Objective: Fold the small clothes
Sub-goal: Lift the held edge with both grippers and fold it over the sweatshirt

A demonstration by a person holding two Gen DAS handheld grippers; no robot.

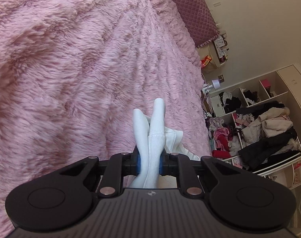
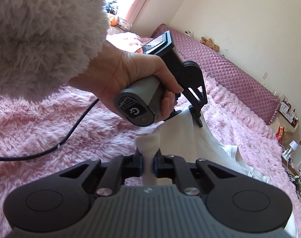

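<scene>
Above the pink fluffy blanket (image 1: 71, 69), lifted clear for folding: white socks (image 1: 152, 130), pinched at both ends. Left gripper (image 1: 149, 163) closed tight on 2 bunched sock layers, toes sticking forward past the blue pads (image 1: 138, 163). Right gripper (image 2: 148, 163) nearly closed too, clamping a thin strip of the same white fabric. Probably stretched between both to keep it flat. Left hand (image 2: 138, 73) wrapped around the handle, tilted downward toward the bed. Another white garment (image 2: 235, 158) lying below.
</scene>
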